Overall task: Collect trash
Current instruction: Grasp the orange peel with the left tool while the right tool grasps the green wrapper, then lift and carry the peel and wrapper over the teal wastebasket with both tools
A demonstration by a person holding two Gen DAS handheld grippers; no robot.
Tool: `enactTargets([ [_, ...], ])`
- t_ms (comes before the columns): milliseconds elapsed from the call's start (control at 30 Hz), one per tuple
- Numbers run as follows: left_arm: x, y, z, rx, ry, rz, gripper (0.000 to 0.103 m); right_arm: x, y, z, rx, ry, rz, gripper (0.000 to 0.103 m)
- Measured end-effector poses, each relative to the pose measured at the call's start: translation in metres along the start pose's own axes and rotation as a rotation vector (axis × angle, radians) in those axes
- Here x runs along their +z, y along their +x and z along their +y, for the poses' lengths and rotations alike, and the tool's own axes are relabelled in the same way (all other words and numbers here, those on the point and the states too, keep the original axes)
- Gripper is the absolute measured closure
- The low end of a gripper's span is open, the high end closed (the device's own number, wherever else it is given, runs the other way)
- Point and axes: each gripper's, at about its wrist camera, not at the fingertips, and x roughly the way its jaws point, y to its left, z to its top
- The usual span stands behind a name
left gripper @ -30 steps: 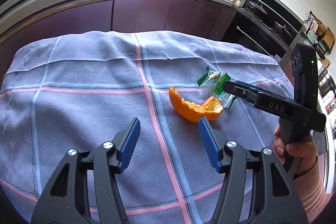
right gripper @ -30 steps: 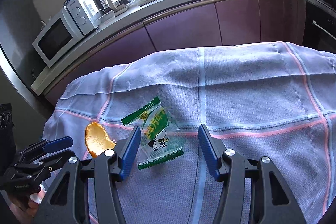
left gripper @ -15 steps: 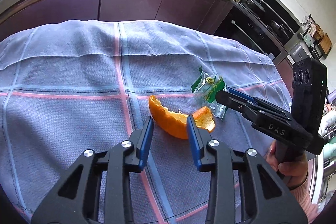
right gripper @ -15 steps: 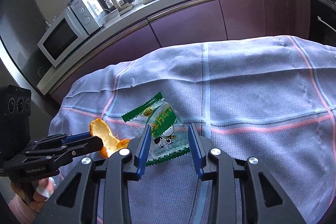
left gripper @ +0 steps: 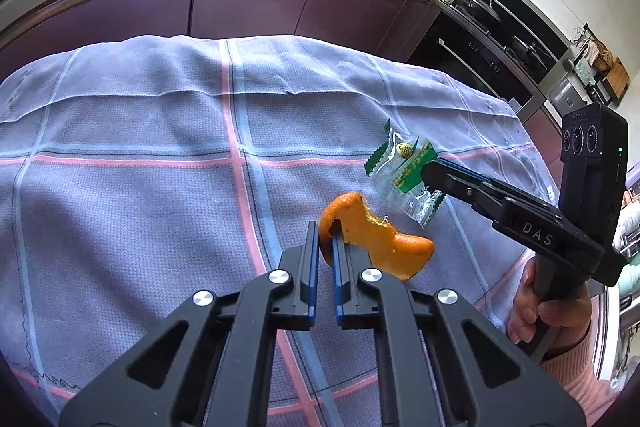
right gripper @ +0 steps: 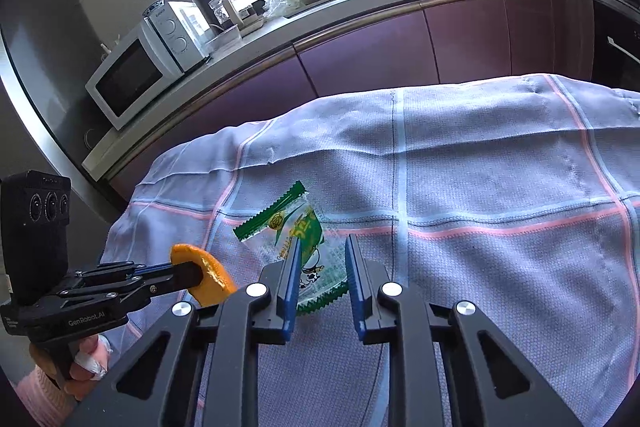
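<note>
A curved piece of orange peel (left gripper: pixel 372 239) is pinched at one end between the blue pads of my left gripper (left gripper: pixel 326 227), which is shut on it; the peel stands tipped up over the checked tablecloth (left gripper: pixel 140 147). In the right wrist view the same peel (right gripper: pixel 208 275) sticks out of the left gripper (right gripper: pixel 192 273) at the lower left. A clear and green snack wrapper (right gripper: pixel 288 227) lies on the cloth between the jaws of my right gripper (right gripper: pixel 322 243), which are closing around it with a gap still showing. From the left wrist, the right gripper (left gripper: pixel 430 169) tips onto the wrapper (left gripper: pixel 404 175).
The cloth-covered table drops off at its far and side edges. Purple cabinets and a cluttered counter run behind it, with a white microwave (right gripper: pixel 136 79) on the left and a black oven (left gripper: pixel 500 67) on the right. A hand (left gripper: pixel 552 311) in a pink sleeve holds the right gripper.
Both grippers narrowed from wide open. The left one closed onto the peel's end and tipped it up. The right one came down over the wrapper and drew its jaws in around it.
</note>
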Motion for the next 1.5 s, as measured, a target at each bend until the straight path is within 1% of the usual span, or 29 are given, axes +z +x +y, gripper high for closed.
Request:
enactTargets([
  [67,-0.004,-0.006,0.001,0.0,-0.003,-0.006,0.097,-0.001,-0.004,0.0,0.008,0.004,-0.007,0.083],
  [267,-0.016,-0.034,0.008,0.035,-0.007,-0.05,0.097,-0.007,-0.017,0.008,0.045,0.008,-0.029,0.083],
  [567,-0.039,-0.07,0.027,0.105,-0.039,-0.085,0.097,-0.019,-0.028,0.039,0.117,-0.011,-0.038,0.083],
  [633,-0.045,-0.076,0.032,0.102,-0.048,-0.088,0.097,-0.023,-0.028,0.047,0.133,-0.017,-0.033,0.083],
  [800,-0.06,-0.096,0.044,0.124,-0.066,-0.117,0.097,-0.032,-0.025,0.071,0.175,-0.04,-0.019,0.083],
  [1067,-0.084,-0.137,0.073,0.152,-0.124,-0.161,0.097,-0.042,-0.018,0.108,0.228,-0.075,-0.002,0.083],
  [1300,-0.109,-0.169,0.101,0.188,-0.187,-0.186,0.097,-0.052,-0.009,0.137,0.271,-0.1,0.024,0.083],
  [1500,-0.125,-0.189,0.116,0.224,-0.221,-0.207,0.097,-0.059,0.0,0.163,0.305,-0.132,0.052,0.083],
])
